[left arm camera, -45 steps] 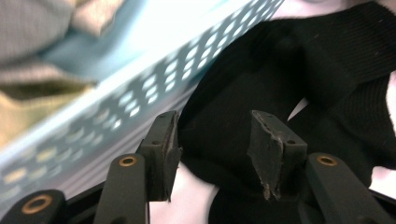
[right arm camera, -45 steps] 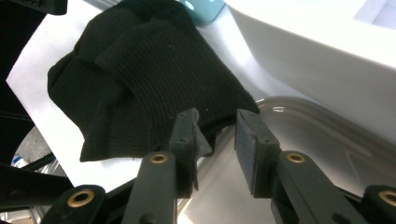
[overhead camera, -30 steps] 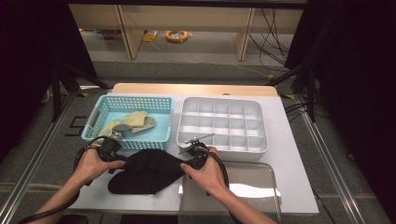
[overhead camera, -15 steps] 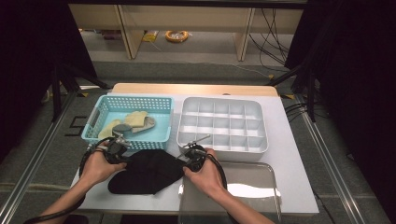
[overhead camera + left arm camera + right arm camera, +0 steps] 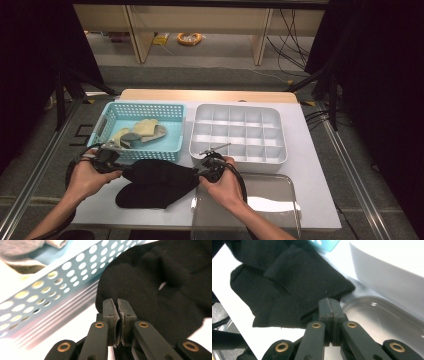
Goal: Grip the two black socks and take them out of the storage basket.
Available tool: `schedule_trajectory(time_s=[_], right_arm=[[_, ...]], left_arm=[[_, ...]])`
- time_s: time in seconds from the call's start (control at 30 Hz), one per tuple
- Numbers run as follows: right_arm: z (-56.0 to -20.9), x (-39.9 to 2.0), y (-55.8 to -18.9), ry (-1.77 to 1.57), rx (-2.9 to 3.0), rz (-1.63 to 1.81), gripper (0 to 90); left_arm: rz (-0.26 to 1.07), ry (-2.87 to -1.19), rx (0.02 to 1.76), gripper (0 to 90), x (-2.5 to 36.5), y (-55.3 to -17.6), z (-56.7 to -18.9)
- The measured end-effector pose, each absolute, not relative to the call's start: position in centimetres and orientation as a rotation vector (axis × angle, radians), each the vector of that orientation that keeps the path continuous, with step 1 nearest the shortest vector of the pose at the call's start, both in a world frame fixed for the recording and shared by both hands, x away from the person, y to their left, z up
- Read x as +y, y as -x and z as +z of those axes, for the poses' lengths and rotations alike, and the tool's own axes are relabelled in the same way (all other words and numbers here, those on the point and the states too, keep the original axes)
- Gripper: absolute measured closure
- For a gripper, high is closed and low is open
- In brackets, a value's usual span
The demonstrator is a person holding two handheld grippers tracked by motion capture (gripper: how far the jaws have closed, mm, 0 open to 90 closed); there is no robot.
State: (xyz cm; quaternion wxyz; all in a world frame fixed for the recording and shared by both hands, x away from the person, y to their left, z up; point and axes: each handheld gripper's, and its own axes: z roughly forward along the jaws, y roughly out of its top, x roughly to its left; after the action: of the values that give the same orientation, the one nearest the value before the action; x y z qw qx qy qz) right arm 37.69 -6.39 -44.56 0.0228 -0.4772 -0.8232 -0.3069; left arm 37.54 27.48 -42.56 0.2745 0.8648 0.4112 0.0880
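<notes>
Stage of work: grasp secured at both ends of a black sock (image 5: 155, 180), sorting not yet carried out. The left tongs (image 5: 117, 305) and the right tongs (image 5: 329, 304) have both just been closing; the left jaws are pinched on an edge of the black knit with only a sliver between the pads, and the right jaws stand fully together on the ribbed cuff edge. The sock lies on the white surface (image 5: 310, 170), between the two hands, just in front of the blue basket (image 5: 172, 112) and beside the clear tray (image 5: 280, 210). The basket holds further socks (image 5: 142, 129) in pale and grey tones. The white divided box (image 5: 240, 132) has every visible compartment empty. Judged remaining: lifting the sock, folding or straightening it, placing it in a compartment, then handling the basket's contents
</notes>
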Motion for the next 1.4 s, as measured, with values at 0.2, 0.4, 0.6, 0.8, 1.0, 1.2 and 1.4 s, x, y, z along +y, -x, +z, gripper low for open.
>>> schedule_trajectory(time_s=[0.2, 0.4, 0.6, 0.8, 1.0, 1.2, 1.4], right_arm=[[-43.7, -7.1, -37.8, 1.443, -2.551, -0.989, 90.0], [-44.9, -7.0, -37.7, 1.462, -2.56, -0.856, 88.4], [-43.9, -6.6, -38.3, 1.471, -2.531, -0.969, 79.2], [-44.7, -5.3, -39.0, 1.442, -2.529, -0.971, 75.6], [-45.3, -4.1, -39.3, 1.41, -2.522, -0.97, 72.7], [-46.3, -3.4, -39.7, 1.348, -2.6, -0.968, 74.6], [-46.5, -3.2, -39.3, 1.418, -2.59, -0.893, 89.8]], left_arm=[[0.17, -2.347, 1.084, 85.1, 28.4, -36.3, -42.4], [0.096, -2.371, 1.092, 84.7, 28.9, -35.7, -44.1], [0.114, -2.342, 1.118, 84.0, 29.0, -36.3, -44.3], [0.112, -2.379, 1.08, 83.8, 28.5, -36.5, -44.2], [0.105, -2.358, 1.097, 83.5, 28.1, -36.6, -44.5], [0.105, -2.356, 1.105, 83.4, 28.1, -36.6, -44.5], [0.104, -2.387, 1.082, 83.4, 28.3, -36.7, -44.4]])
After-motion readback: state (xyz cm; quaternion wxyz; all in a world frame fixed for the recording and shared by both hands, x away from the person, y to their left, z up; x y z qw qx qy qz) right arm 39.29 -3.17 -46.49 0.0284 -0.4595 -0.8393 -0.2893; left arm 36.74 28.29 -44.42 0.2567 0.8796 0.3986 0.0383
